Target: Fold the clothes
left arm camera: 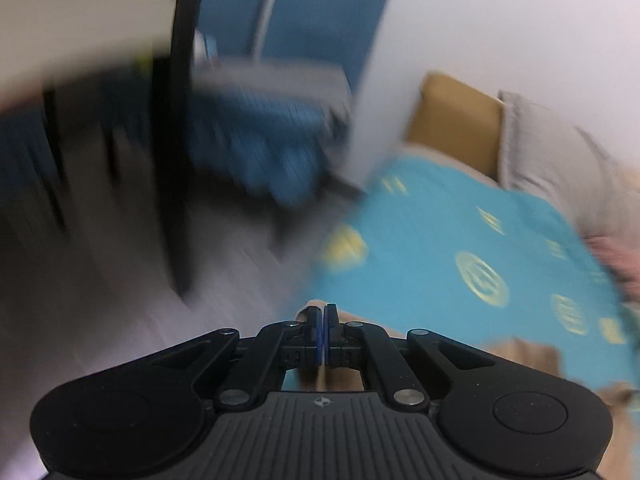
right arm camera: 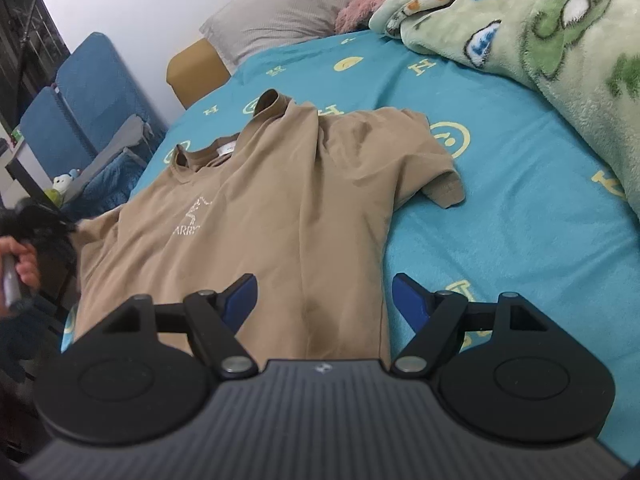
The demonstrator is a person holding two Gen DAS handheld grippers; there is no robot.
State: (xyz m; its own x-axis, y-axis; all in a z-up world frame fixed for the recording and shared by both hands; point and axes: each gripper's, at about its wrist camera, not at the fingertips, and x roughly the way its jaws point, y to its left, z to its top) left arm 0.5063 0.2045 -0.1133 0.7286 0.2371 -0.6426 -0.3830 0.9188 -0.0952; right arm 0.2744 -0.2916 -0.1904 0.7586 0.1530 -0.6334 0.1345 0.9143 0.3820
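teal bedsheet (right arm camera: 500,208) under tan t-shirt (right arm camera: 280,208); pillow (right arm camera: 288,8), blue chairs (right arm camera: 84,92) behind.

The left claw (left arm camera: 324,320) pinches tan cloth (left arm camera: 310,309) beside the turquoise bedsheet (left arm camera: 460,240) (view badly blurred).

"ARRC" partly legible on tan T-shirt (right arm camera: 256,216)

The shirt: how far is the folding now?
Done: the shirt lies front up on the bed, no fold visible. In hand: the left gripper is shut on a tan edge of it; the right gripper is open over the hem. Left: all folds.
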